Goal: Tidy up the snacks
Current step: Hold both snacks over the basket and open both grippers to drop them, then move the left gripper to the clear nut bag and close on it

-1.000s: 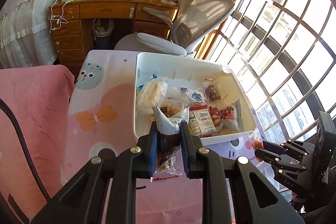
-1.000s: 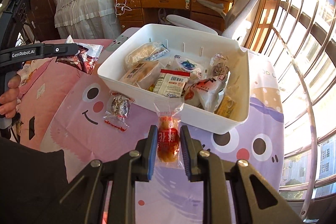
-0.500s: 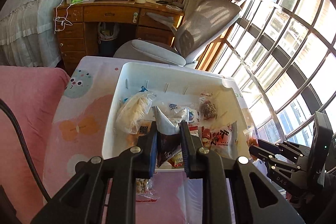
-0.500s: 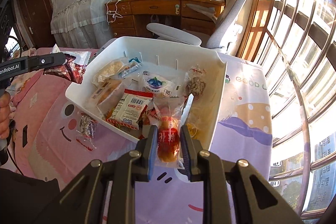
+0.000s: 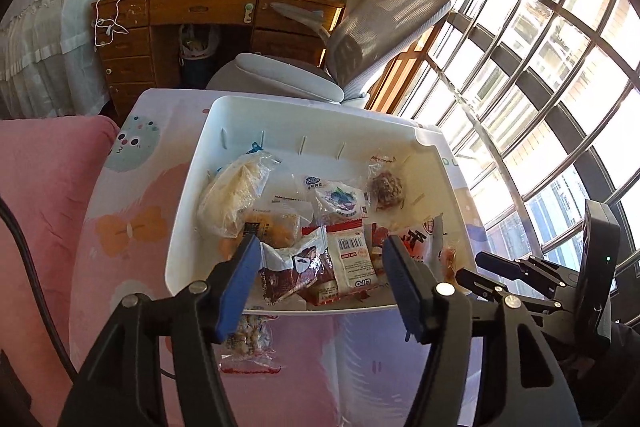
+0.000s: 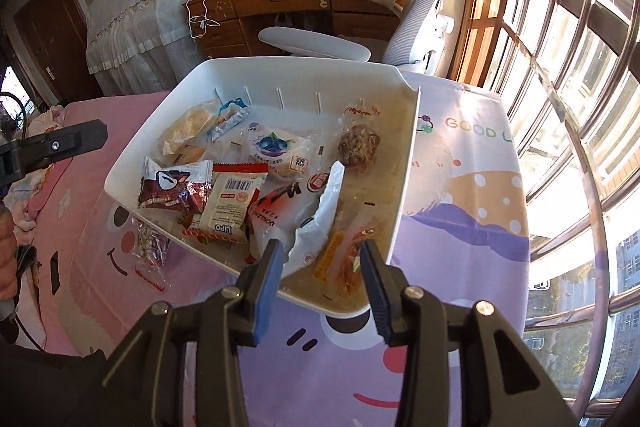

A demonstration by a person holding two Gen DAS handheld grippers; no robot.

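A white bin [image 5: 188, 211] [image 6: 408, 163] on the cartoon tablecloth holds several snack packets. My left gripper [image 5: 318, 267] is open over the bin's near edge; a dark red packet [image 5: 294, 267] [image 6: 174, 187] lies loose in the bin between its fingers. My right gripper [image 6: 320, 263] is open over the bin's near right corner, above an orange sausage packet [image 6: 348, 259] lying in the bin. One clear packet of nuts [image 5: 246, 341] [image 6: 150, 247] lies on the cloth outside the bin's near wall.
A grey office chair [image 5: 360, 35] and a wooden desk [image 5: 208, 11] stand behind the table. A barred window [image 5: 540, 87] runs along the right. A pink cover [image 5: 40, 207] lies to the left. The right gripper shows in the left wrist view [image 5: 532, 279].
Both grippers have opened over the bin. The dark red packet dropped from the left one and the orange sausage packet from the right one; both now lie in the bin.
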